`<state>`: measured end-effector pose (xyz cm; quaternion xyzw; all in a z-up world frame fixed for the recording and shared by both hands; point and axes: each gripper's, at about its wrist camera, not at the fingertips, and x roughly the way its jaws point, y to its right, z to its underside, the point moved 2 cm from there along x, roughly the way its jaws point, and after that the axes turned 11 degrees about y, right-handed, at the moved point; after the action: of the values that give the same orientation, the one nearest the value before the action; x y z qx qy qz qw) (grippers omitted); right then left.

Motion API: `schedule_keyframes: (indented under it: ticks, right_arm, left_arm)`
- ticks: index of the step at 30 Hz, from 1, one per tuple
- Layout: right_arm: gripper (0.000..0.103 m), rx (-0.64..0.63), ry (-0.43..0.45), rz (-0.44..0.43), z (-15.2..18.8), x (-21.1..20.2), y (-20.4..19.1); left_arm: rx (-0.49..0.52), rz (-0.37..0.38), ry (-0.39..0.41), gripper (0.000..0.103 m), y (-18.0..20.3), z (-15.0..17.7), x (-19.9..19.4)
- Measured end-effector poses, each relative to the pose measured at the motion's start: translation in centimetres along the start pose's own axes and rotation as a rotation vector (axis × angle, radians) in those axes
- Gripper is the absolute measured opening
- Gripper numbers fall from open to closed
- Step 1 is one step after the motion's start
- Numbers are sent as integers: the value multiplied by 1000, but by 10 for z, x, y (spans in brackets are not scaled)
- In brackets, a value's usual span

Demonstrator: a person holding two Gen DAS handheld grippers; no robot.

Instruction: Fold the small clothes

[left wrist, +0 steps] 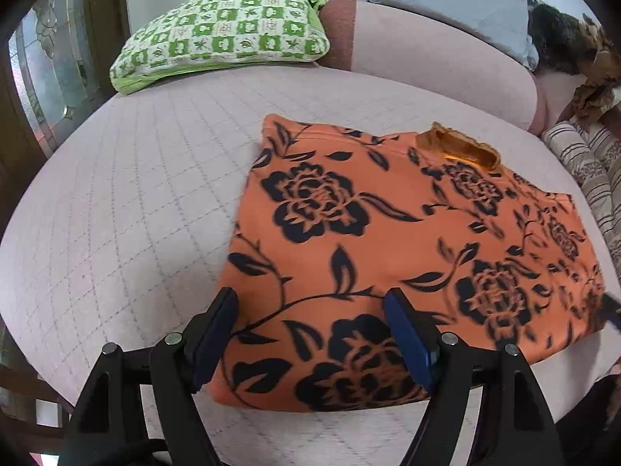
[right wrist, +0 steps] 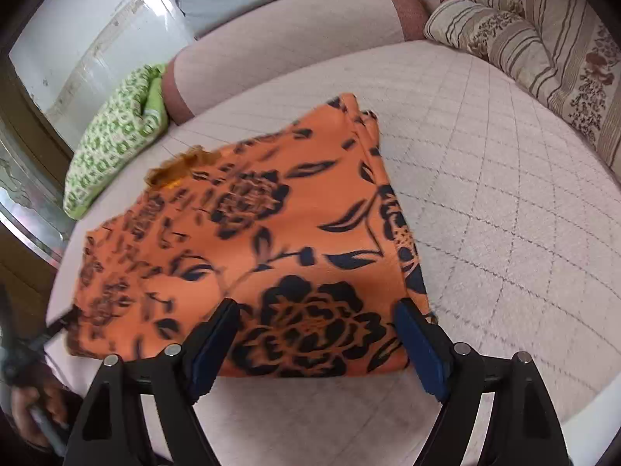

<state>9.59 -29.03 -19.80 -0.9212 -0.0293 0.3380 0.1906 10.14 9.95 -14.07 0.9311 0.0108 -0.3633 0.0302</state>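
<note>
An orange garment with a black flower print [left wrist: 388, 240] lies folded on the pale quilted bed [left wrist: 136, 213]; its collar [left wrist: 458, 147] points to the far side. My left gripper [left wrist: 310, 310] is open over the garment's near left corner, fingers [left wrist: 217, 334] straddling the cloth without holding it. In the right wrist view the same garment [right wrist: 252, 240] lies spread, and my right gripper [right wrist: 316, 318] is open over its near right corner, with nothing held. The left gripper's tip shows at the garment's far left edge [right wrist: 58, 324].
A green-and-white patterned pillow [left wrist: 221, 31] lies at the bed's far left. A pink bolster [left wrist: 427, 54] and a grey pillow [left wrist: 458, 4] lie along the back. Striped floral cushions [right wrist: 543, 50] sit at the right. A glass door [left wrist: 50, 70] stands to the left.
</note>
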Motion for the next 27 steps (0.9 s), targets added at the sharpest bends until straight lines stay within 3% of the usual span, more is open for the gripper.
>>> schedule_keyframes:
  ticks: [3, 6, 27]
  right_arm:
    - [84, -85, 75, 16, 2, -13, -10]
    - [85, -68, 1, 61, 13, 3, 2]
    - [85, -68, 30, 47, 17, -1, 3]
  left_arm:
    - [-4, 6, 2, 78, -1, -1, -1]
    - [-8, 10, 2, 78, -2, 0, -1]
    - [-38, -5, 11, 82, -7, 0, 2]
